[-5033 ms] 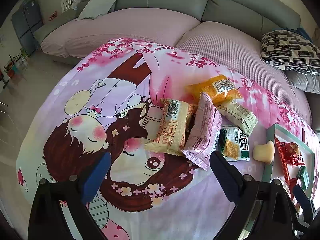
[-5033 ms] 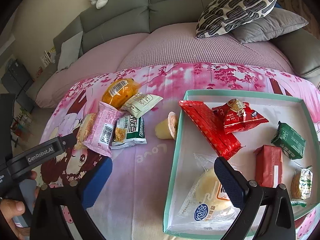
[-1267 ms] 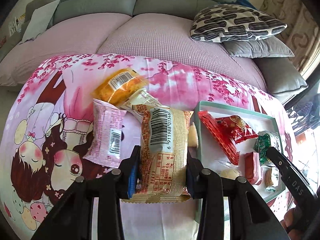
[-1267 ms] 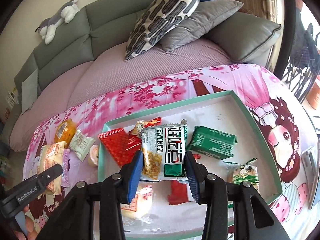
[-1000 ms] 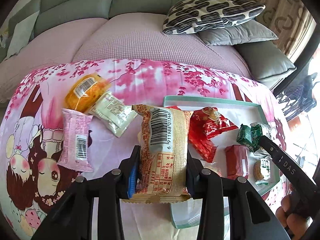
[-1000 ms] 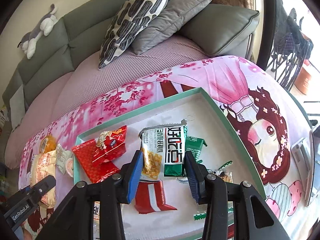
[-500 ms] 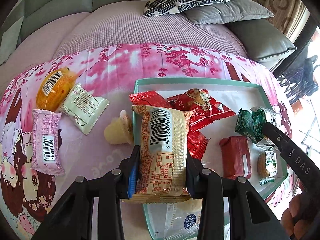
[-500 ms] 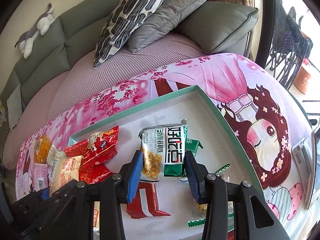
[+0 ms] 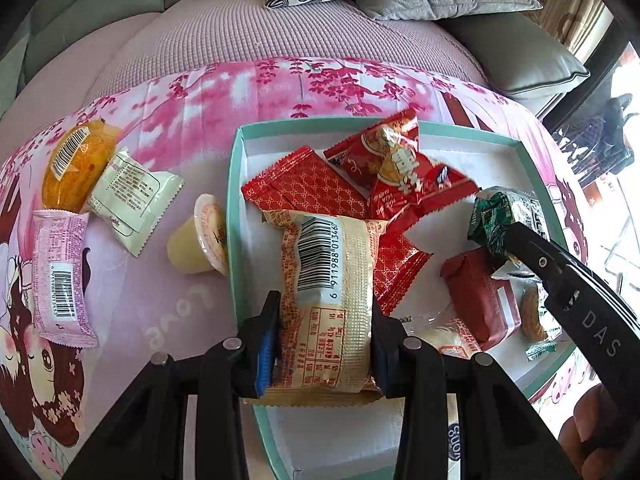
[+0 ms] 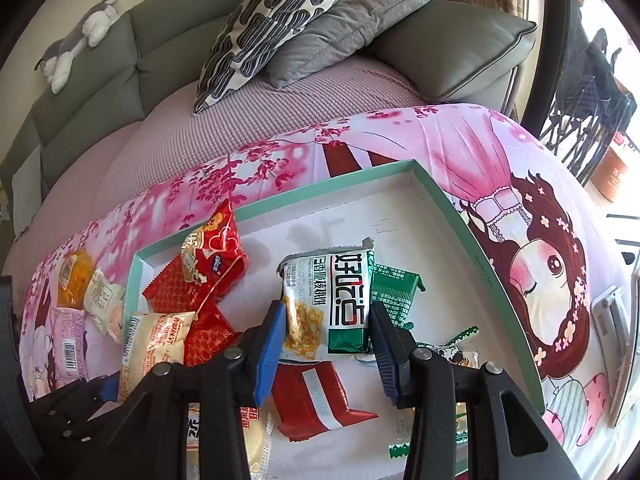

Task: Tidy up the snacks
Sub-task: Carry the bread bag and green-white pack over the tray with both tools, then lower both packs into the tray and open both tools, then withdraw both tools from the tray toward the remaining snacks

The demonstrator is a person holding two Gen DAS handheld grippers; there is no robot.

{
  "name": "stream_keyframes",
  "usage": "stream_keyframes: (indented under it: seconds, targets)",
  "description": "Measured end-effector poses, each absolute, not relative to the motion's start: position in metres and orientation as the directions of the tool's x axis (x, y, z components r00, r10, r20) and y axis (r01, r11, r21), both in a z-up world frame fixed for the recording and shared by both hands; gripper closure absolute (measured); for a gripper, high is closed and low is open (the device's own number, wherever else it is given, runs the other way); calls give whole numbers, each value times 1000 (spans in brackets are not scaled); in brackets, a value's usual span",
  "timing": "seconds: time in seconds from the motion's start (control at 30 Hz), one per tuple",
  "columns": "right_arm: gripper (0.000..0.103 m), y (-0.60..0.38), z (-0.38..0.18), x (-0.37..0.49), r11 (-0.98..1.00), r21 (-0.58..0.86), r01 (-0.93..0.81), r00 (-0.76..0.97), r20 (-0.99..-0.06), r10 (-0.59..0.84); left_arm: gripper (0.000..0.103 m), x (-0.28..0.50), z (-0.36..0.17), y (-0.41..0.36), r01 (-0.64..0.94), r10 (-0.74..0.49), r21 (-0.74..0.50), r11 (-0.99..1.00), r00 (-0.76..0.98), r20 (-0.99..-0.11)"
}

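Observation:
My left gripper (image 9: 322,344) is shut on a beige snack pack with a barcode (image 9: 328,292), held over the left part of the green-rimmed tray (image 9: 233,200). My right gripper (image 10: 326,344) is shut on a white and green snack pack (image 10: 332,304), held over the middle of the tray (image 10: 440,204). Inside the tray lie red packs (image 9: 308,184), a red crinkled bag (image 9: 404,168), a dark green pack (image 10: 394,292) and others. On the pink cloth left of the tray lie a jelly cup (image 9: 200,236), a white pack (image 9: 128,192), an orange pack (image 9: 72,160) and a pink pack (image 9: 60,272).
The tray rests on a pink cartoon cloth (image 10: 540,248) over a low table in front of a grey sofa (image 10: 100,68) with patterned and grey cushions (image 10: 280,20). A phone-like device (image 10: 614,328) lies at the cloth's right edge. A person's fingers (image 9: 588,428) hold the right gripper.
My left gripper has carried the beige pack rightward and down, from beside the tray to over its left part. The right gripper with its pack has barely moved.

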State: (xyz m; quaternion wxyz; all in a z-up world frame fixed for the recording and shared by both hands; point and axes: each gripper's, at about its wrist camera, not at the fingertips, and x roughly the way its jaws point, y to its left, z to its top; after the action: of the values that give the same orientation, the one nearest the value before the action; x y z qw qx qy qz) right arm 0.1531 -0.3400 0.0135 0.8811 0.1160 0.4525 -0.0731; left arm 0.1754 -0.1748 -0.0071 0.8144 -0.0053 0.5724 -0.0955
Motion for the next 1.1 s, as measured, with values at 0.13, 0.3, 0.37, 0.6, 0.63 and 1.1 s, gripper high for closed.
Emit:
stream_keyframes:
  seconds: [0.13,0.3,0.37,0.6,0.63,1.1]
  targets:
    - [57,-340,14,153,963,138,230,577,-817,-20,63,175,-10,-175,151,-157,-113,982,320,-934]
    - [57,-338,15,153,966,128,226,572,-820,-25,62,174,-10,-174,148,-160,-119,982,311,-937]
    - [54,-338,15,153,966,131,222,570,-821,-20,61,174,-9,-173,145,-161,-121,982,307,-938]
    - [40,-338,21,149,965,144,217,573,-819,-7,43,168,-1,-179,167,-172,-126,978,300,-938]
    - [40,-338,23,148,966,143,215,575,-818,-7,43,167,1,-180,172,-169,-121,978,303,-938]
    - [41,-332,45,125,968,104,228,572,-819,-47,42,162,39,-151,121,-156,-117,986,396,-905]
